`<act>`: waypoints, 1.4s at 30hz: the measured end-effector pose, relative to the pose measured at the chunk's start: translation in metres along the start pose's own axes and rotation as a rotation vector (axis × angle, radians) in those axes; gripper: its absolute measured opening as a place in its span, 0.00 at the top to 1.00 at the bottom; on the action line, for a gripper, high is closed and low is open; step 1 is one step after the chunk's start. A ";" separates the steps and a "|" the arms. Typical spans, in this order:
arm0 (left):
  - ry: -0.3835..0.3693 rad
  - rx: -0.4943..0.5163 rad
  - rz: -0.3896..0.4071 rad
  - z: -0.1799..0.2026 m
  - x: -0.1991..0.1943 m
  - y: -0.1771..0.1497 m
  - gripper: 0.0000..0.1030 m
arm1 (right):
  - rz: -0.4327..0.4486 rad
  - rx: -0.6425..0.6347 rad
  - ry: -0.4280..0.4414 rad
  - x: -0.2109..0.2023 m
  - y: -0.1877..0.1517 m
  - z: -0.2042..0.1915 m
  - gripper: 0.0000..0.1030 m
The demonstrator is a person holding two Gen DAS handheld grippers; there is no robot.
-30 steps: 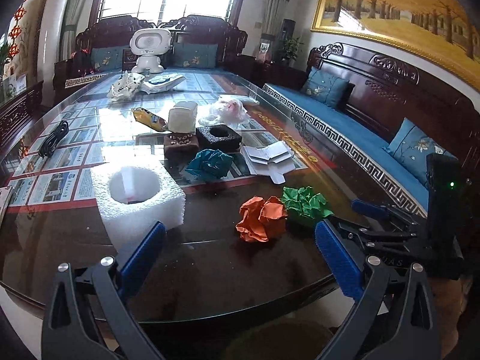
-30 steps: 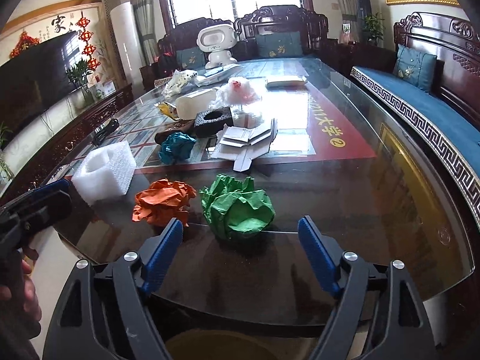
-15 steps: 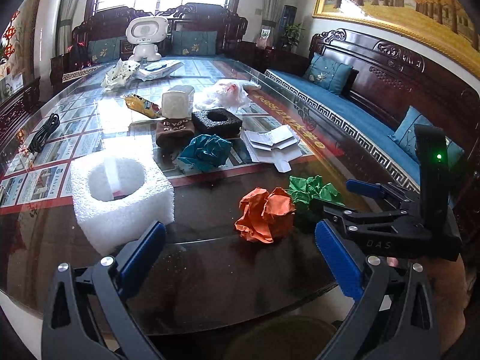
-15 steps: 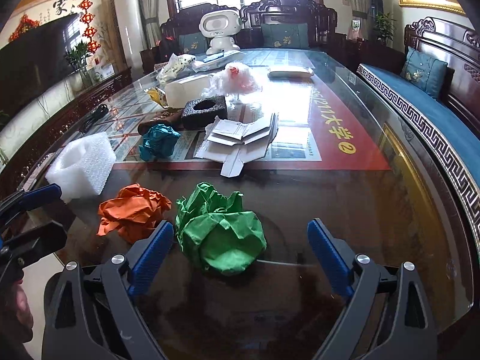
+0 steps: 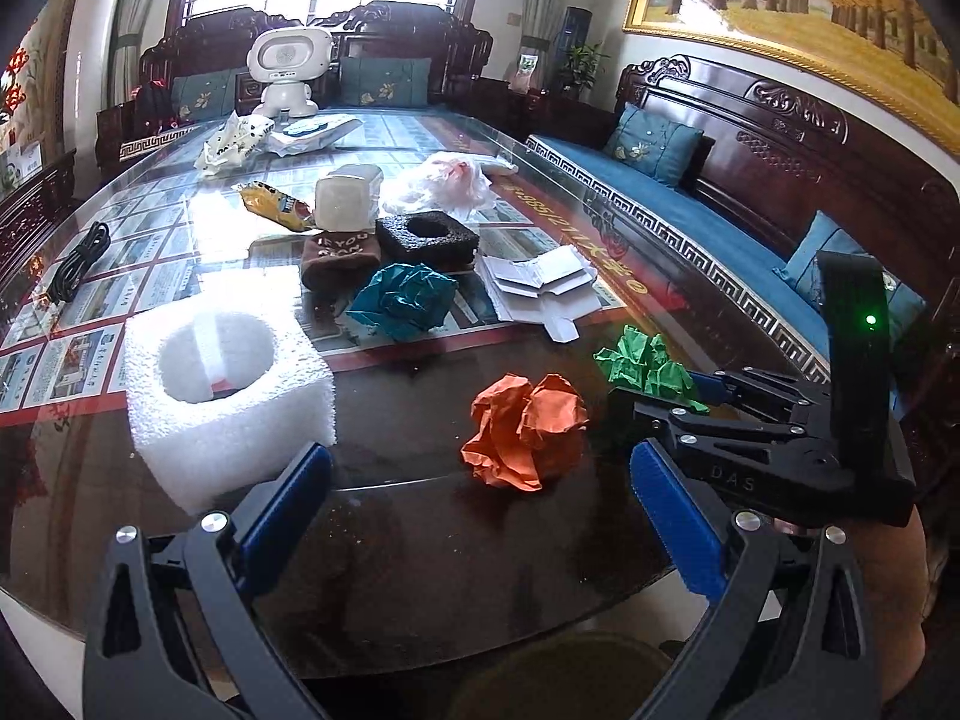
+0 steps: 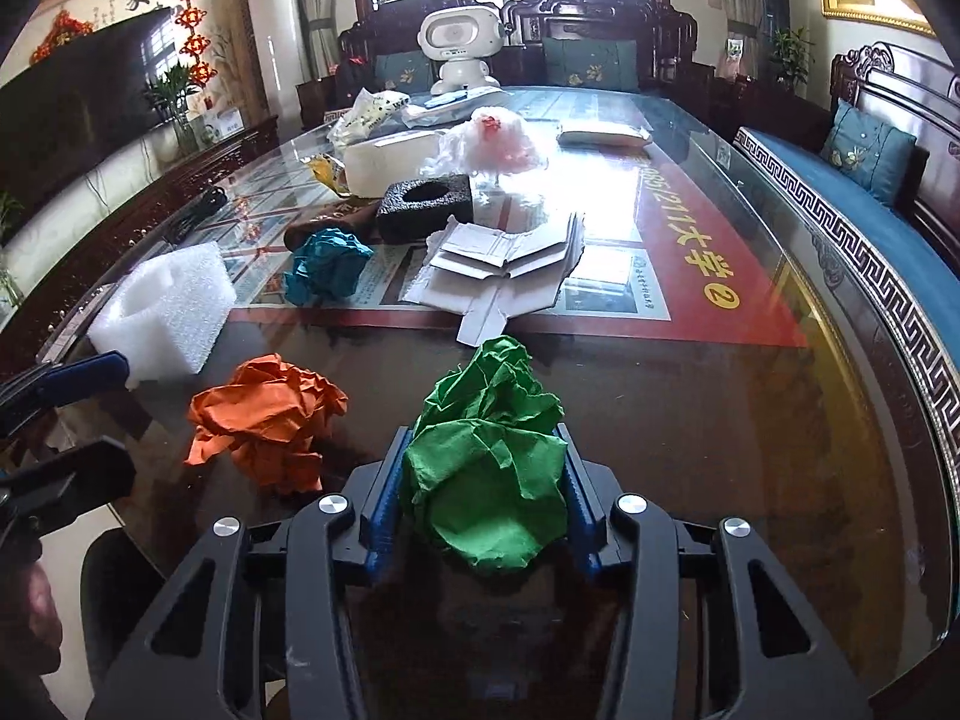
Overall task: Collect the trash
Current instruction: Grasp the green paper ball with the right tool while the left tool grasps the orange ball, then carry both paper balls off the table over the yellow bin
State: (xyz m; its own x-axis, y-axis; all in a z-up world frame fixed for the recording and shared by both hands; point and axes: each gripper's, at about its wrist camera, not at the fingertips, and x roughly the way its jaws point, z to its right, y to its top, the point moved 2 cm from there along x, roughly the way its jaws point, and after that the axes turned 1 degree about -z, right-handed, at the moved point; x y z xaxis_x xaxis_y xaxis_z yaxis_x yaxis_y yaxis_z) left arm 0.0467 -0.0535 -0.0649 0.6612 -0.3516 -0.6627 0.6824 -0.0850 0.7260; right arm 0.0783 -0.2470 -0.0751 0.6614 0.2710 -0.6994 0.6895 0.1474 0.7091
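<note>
One scrap is being taken — the green wad [image 6: 489,468] is pinched on the bench [image 6: 690,420] by the closing right tongs [image 6: 480,480]. Left tongs [image 5: 480,516] are spread, empty. Orange wad [image 5: 525,432], teal wad [image 5: 402,300] and foam [image 5: 222,396] are left uncollected.

Green paper ball [image 6: 486,480], orange paper ball [image 6: 267,420], blue-padded tongs [image 6: 480,498]

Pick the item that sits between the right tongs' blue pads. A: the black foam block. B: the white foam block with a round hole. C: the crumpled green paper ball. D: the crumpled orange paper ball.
C: in the right wrist view the crumpled green paper ball fills the gap between the blue pads of the right tongs, whose jaws are closing on it.
</note>
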 end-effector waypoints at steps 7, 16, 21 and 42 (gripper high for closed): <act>-0.005 0.015 0.003 0.013 0.017 0.008 0.04 | 0.043 0.032 0.031 -0.020 -0.004 0.008 0.58; -0.029 0.072 -0.047 0.028 0.048 0.021 0.04 | 0.057 0.080 0.020 -0.030 -0.012 0.027 0.57; -0.007 0.074 -0.073 0.025 0.057 0.018 0.15 | 0.069 0.082 0.039 -0.033 -0.012 0.025 0.57; -0.025 0.068 -0.006 0.014 0.013 0.009 0.55 | 0.087 0.063 0.062 -0.055 -0.017 0.007 0.56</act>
State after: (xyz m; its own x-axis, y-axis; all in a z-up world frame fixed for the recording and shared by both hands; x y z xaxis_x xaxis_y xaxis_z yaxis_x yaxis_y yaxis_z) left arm 0.0570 -0.0715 -0.0642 0.6487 -0.3739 -0.6629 0.6629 -0.1503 0.7335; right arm 0.0323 -0.2706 -0.0497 0.7014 0.3389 -0.6270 0.6486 0.0613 0.7587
